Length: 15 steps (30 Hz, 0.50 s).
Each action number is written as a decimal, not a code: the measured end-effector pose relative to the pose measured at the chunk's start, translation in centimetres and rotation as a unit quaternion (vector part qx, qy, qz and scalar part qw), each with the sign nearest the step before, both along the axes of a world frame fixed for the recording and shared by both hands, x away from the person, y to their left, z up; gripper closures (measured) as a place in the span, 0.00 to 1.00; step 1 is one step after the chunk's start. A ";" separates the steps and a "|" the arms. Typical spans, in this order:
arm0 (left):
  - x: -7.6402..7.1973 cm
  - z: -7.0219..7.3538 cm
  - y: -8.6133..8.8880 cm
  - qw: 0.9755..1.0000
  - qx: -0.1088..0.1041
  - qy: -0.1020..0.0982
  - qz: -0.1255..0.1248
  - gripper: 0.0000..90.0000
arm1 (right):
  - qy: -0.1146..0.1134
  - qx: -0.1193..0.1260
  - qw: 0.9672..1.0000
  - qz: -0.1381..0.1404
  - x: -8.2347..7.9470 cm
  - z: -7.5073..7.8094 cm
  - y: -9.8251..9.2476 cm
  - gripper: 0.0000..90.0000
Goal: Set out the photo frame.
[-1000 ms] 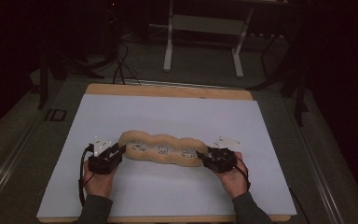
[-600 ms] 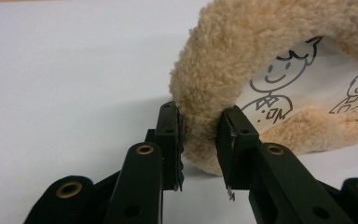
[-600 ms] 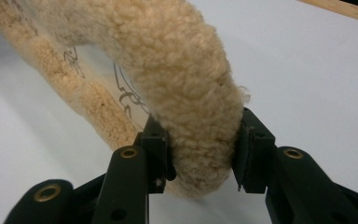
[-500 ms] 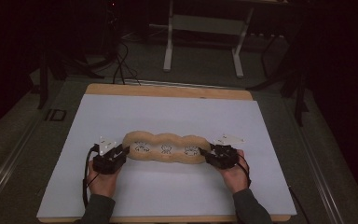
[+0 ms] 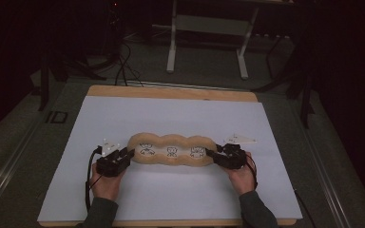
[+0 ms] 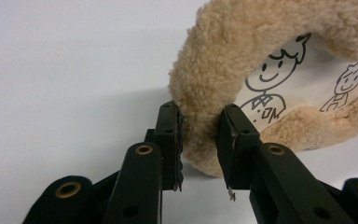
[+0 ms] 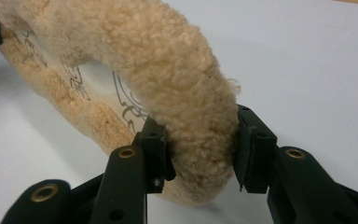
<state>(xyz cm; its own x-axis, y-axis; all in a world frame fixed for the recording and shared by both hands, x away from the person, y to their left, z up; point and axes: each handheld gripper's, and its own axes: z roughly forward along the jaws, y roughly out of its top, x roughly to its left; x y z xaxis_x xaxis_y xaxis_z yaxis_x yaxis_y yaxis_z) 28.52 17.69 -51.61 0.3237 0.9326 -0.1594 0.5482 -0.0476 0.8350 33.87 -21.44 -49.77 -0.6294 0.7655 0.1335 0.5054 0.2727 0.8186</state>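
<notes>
While the long, tan, fleecy plush item [image 5: 172, 151] with three cartoon figures drawn on its pale middle panel lies lengthwise near the front of the white sheet [image 5: 171, 114] covering the wooden table [image 5: 171, 92], it is gripped at both ends, so the step in hand looks like a two-handed stretch or lift of it. The person's hands come in from the near edge, well apart, one at each end.

To do this well, the two ends should be moved together and level, so the soft body neither twists nor sags in the middle, and the pull should stay gentle, since fleece compresses and can creep out of a pinch.

At the left end, the left gripper [image 6: 200, 140] is partly closed on the fluffy rim, its black jaws pressing into the pile from both sides; the bite is near the tip of the curve, so a slightly deeper hold would be safer.

At the right end, the right gripper [image 7: 200, 149] holds the thicker rounded rim between its jaws, which stand a little wider and dent the fleece. That grip looks fuller, yet any outward tug should stay in line with the jaws rather than across them.
</notes>
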 end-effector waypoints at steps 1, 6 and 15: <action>0.0 0.0 0.0 1.000 0.000 0.000 0.000 0.80 | 0.000 0.000 1.000 0.000 0.0 0.0 0.0 0.67; -0.1 0.1 0.0 1.000 -0.004 0.004 -0.003 0.80 | 0.013 0.020 1.000 -0.008 0.4 -0.2 -0.2 0.66; -0.2 0.1 0.2 1.000 -0.010 0.010 -0.009 0.77 | 0.022 0.030 0.999 -0.020 0.6 -0.3 -0.5 0.57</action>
<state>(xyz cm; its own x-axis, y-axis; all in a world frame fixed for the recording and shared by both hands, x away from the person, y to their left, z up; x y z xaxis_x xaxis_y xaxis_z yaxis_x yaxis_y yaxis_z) 28.37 17.91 -51.52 0.3363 0.9233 -0.1853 0.5644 -0.0401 0.8245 34.45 -21.90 -50.05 -0.5915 0.7793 0.2070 0.5512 0.2035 0.8091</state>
